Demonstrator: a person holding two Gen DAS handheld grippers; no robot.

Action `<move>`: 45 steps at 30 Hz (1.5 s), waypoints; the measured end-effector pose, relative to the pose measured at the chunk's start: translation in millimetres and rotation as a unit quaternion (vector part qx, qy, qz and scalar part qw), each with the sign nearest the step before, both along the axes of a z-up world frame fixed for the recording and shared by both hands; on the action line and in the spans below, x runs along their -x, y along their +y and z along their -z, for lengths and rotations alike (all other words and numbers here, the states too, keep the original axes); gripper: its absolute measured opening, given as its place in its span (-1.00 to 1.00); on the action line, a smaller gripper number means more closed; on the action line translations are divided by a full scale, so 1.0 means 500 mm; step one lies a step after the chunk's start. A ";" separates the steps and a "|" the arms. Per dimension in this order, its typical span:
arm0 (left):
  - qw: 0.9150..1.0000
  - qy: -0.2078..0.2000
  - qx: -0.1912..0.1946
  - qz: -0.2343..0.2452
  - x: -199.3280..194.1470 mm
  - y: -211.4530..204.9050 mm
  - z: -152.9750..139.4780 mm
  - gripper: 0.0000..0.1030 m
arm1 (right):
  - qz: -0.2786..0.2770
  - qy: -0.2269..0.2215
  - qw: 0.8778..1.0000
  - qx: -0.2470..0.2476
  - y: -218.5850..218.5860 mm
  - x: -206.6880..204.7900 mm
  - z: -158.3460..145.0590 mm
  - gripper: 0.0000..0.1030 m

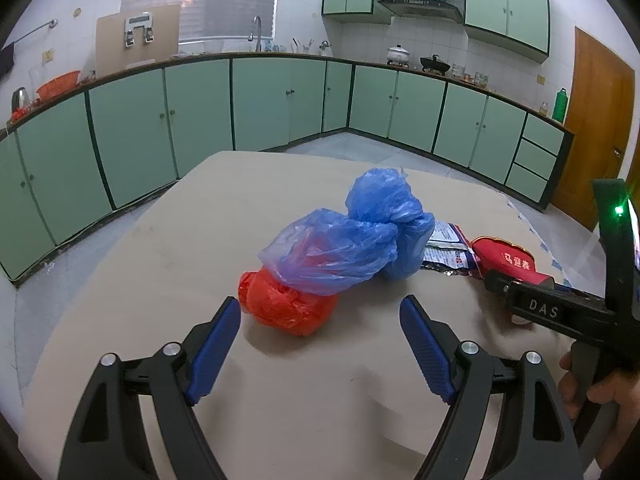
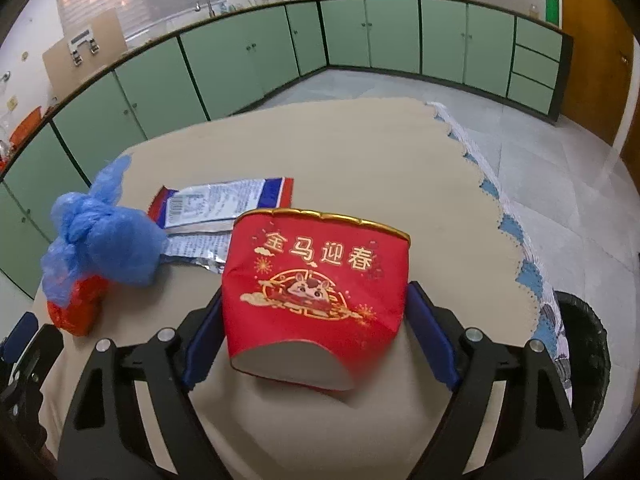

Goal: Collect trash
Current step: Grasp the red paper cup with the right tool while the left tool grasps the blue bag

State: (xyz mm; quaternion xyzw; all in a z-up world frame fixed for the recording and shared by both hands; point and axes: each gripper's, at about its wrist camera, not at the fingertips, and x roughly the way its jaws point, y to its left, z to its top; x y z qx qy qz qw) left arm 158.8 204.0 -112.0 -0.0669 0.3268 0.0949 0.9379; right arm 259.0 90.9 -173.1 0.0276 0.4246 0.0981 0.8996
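Observation:
A red paper cup [image 2: 316,280] with gold print lies on its side on the beige table [image 2: 360,152]. My right gripper [image 2: 316,292] straddles it, both blue pads against its sides. Behind it lies a flattened blue-and-white foil wrapper [image 2: 224,200]. To the left sits a knotted blue plastic bag [image 1: 360,236] draped over a crumpled orange-red bag [image 1: 288,304]. My left gripper [image 1: 320,304] stands open just in front of the orange-red bag, its fingertips [image 1: 228,320] on either side and apart from it. The left view also shows the right gripper's finger [image 1: 540,308] over the red cup [image 1: 508,258].
A bin with a black liner [image 2: 580,360] stands below the table's right edge, beside a lace-fringed cloth [image 2: 512,216]. Green kitchen cabinets [image 1: 260,104] run along the far walls beyond a tiled floor. A hand [image 1: 600,400] holds the right gripper's handle.

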 end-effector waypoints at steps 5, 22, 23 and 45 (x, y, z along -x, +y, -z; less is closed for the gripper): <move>1.000 -0.007 0.000 0.008 -0.007 -0.010 -0.016 0.56 | 0.002 -0.017 1.000 0.004 -0.019 0.017 -0.017 0.55; 0.999 -0.013 -0.022 0.018 -0.105 -0.043 -0.024 0.02 | 0.004 -0.038 0.999 0.013 -0.047 0.009 -0.038 0.56; 0.999 -0.012 -0.020 0.025 -0.107 -0.046 -0.022 -0.23 | 0.003 -0.037 0.999 0.013 -0.047 0.008 -0.038 0.56; 0.995 -0.049 -0.021 0.080 0.023 -0.159 -0.059 -0.90 | 0.006 -0.073 0.997 0.012 -0.105 0.104 -0.118 0.56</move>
